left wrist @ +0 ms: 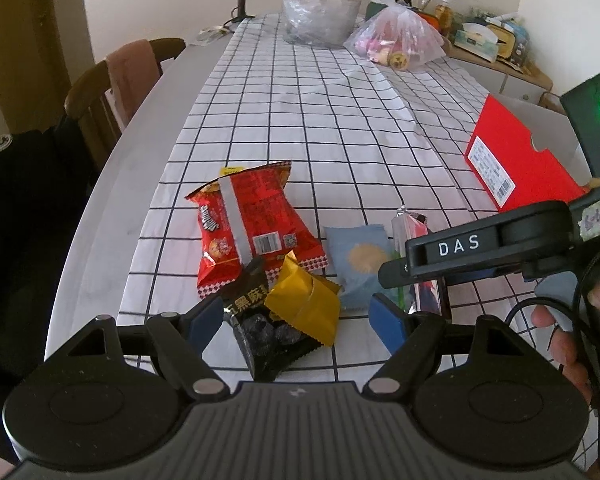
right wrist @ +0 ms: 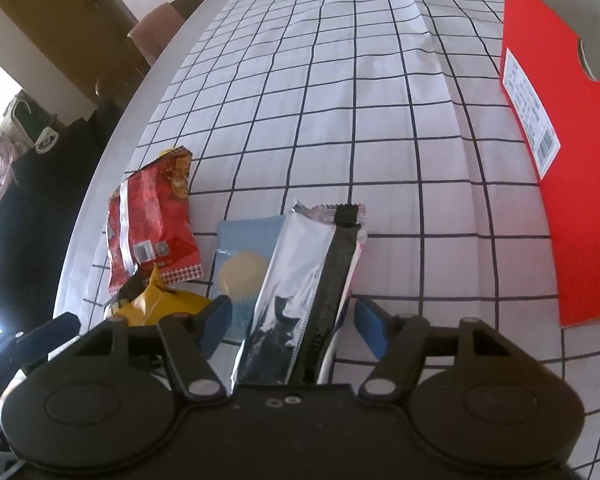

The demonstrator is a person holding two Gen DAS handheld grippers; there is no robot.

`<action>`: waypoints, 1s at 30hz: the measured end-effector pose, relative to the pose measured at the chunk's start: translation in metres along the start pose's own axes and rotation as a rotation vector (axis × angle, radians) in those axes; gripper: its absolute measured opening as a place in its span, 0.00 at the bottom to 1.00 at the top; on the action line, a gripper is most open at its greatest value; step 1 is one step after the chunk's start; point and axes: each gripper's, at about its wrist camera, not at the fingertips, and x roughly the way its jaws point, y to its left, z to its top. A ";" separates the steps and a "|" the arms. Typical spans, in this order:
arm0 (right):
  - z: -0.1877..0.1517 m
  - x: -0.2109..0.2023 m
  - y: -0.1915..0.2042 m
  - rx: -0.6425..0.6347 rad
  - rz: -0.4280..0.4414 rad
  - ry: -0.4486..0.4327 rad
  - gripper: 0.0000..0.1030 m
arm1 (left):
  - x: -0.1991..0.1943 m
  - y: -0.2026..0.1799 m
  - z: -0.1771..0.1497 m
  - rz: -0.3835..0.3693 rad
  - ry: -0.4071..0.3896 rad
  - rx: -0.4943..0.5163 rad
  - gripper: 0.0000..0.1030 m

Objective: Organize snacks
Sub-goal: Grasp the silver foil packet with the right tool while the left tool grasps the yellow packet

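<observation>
Snacks lie in a loose cluster near the front-left edge of the counter point(left wrist: 148, 184), on its white grid-patterned cloth point(left wrist: 300, 120). We see a red chip bag point(left wrist: 252, 220) lying flat, with a black packet point(left wrist: 268, 328) and a yellow packet point(left wrist: 304, 304) overlapping its near end, and a pale blue packet point(left wrist: 360, 264) just beside them.

Our left claw point(left wrist: 300, 322) hangs over the black and yellow packets with its fingers spread wide, pinching nothing.

Our right claw point(right wrist: 292, 320) has a silver wrapper with a black seam point(right wrist: 300, 280) between its blue pads point(right wrist: 370, 326). The wrapper partly covers the blue packet. The pads stand on either side of it with a gap on the right, so we read the claw as spread around it, not pressing.

A red box point(left wrist: 512, 160) lies at the right side of the counter, well apart from the snacks. Clear plastic bags point(left wrist: 396, 36) sit at the far end.
</observation>
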 end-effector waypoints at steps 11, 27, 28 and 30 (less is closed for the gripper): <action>0.000 0.000 -0.002 0.010 0.014 0.005 0.41 | 0.023 -0.028 0.005 0.039 0.000 0.250 0.77; -0.003 -0.006 -0.007 0.007 0.016 -0.007 0.41 | 0.041 -0.038 0.008 0.049 0.078 0.368 0.37; -0.004 -0.007 -0.008 0.009 0.013 -0.009 0.41 | 0.041 -0.038 0.009 0.051 0.076 0.367 0.37; -0.005 -0.012 -0.008 0.008 0.012 -0.017 0.41 | 0.041 -0.037 0.009 0.048 0.076 0.351 0.36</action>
